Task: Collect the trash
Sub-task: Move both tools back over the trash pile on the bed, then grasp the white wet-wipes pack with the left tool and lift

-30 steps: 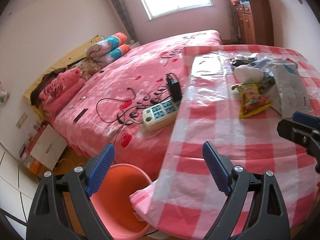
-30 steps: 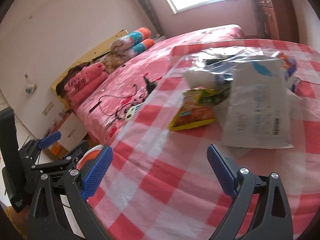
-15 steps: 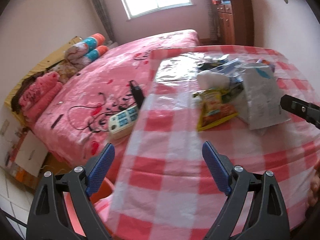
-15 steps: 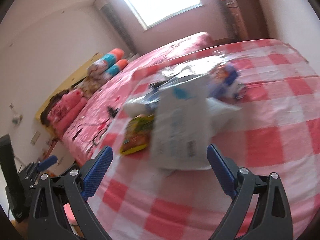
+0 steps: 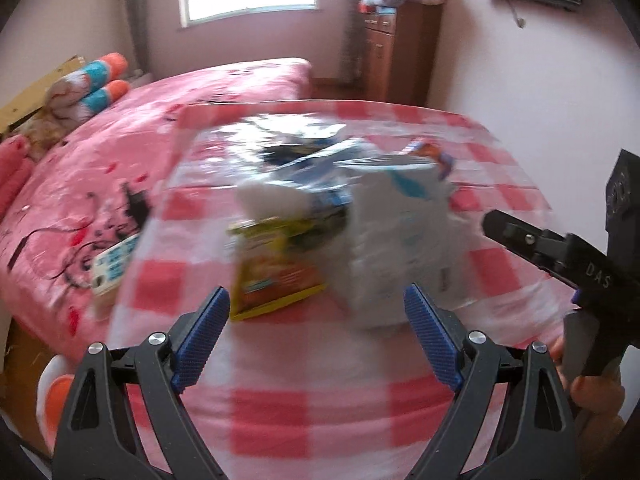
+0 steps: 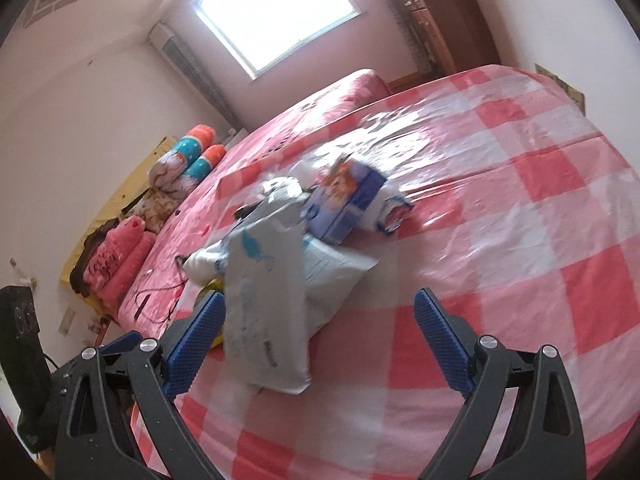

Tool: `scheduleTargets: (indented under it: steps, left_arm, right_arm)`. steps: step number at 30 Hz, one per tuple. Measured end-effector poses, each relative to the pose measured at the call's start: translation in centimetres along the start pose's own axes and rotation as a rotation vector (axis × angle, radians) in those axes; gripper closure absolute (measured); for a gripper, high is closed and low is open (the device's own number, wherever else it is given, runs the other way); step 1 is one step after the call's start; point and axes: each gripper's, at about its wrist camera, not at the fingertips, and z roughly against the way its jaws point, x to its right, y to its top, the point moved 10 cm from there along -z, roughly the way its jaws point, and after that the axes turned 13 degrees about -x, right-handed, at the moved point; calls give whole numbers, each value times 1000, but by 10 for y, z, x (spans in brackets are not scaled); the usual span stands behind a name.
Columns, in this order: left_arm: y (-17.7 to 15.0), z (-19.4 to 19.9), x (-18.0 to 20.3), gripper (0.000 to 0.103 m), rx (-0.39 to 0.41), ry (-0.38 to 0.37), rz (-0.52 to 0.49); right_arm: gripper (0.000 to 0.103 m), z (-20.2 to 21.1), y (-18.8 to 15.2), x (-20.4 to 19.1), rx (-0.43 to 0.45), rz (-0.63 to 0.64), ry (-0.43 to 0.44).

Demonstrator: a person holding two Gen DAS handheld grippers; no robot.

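A heap of trash lies on the red-and-white checked table (image 5: 320,392). A yellow snack packet (image 5: 276,272) lies at its near left. A grey-white mailer bag (image 5: 396,240) (image 6: 264,312) lies at its right. A purple carton (image 6: 344,204) and a crumpled white wrapper (image 5: 272,200) lie behind. My left gripper (image 5: 316,336) is open and empty, just short of the packet and the bag. My right gripper (image 6: 320,344) is open and empty, with the mailer bag between its fingers; it also shows at the right edge of the left wrist view (image 5: 560,256).
A bed with a pink cover (image 5: 100,152) stands left of the table, with a power strip (image 5: 114,264) and cables on it. A salmon bucket (image 5: 56,396) sits on the floor at the lower left. A wooden cabinet (image 5: 400,52) stands at the back wall.
Both grippers have swung right and moved in toward the trash heap. The bucket has slid to the left edge of the left view. Both stay open.
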Motion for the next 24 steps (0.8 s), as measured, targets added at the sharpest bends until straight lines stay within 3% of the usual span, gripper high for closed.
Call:
scheduleTargets:
  steps: [9, 24]
  left_arm:
    - [32, -33, 54, 14, -27, -27, -57]
    - [49, -67, 54, 14, -87, -38, -16]
  right_arm:
    - [9, 16, 18, 39, 29, -89, 4]
    - [9, 5, 24, 34, -3, -82, 43]
